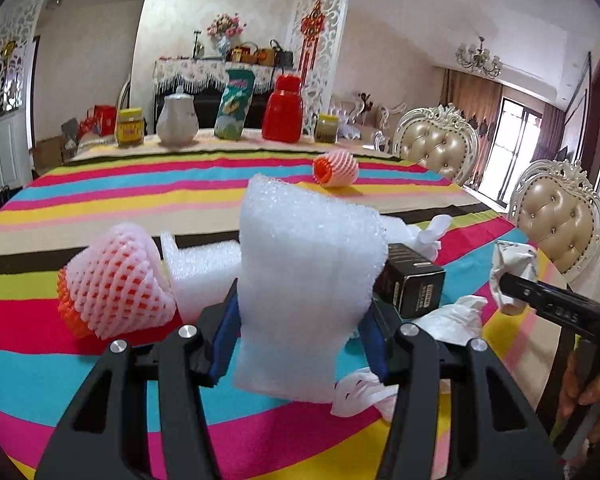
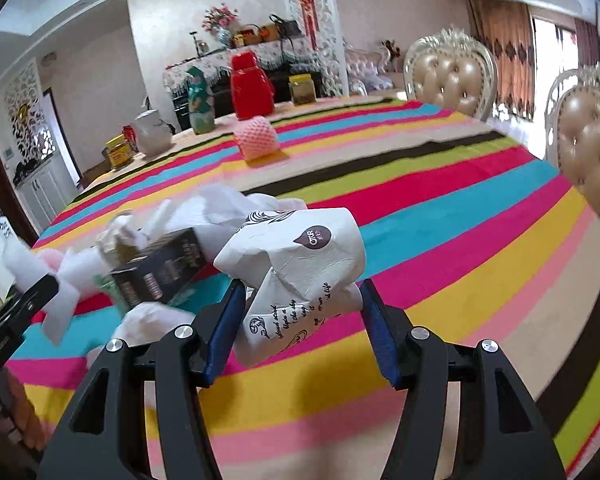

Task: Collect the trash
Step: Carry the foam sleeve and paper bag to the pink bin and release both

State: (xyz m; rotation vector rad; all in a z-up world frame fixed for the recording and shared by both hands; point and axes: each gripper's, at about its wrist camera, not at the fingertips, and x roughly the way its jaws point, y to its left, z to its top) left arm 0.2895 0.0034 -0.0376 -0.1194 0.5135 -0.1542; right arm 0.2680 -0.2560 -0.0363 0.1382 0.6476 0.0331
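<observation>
Now, on a striped dining table:
Foam sheet (image 1: pixel 304 280): white, upright, clamped between blue pads of left gripper (image 1: pixel 300 332), lifted clear of tablecloth (image 1: pixel 100 196).
Paper cup (image 2: pixel 296 268): crumpled, printed, pinched in right gripper (image 2: pixel 300 320), above the cloth.
Nearby trash: netted fruit sleeve (image 1: pixel 116 284) just left of foam; black box (image 1: pixel 412 284) just right; white tissues (image 1: pixel 452 320) beside it.
Farther off: second net sleeve (image 1: pixel 336 168), mid-table.
Background: red jug (image 1: pixel 283 110), white teapot (image 1: pixel 177 118), tufted chairs (image 1: pixel 436 146).

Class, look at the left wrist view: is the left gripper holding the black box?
No: the left gripper grips a white foam sheet; the black box lies on the table behind it.
</observation>
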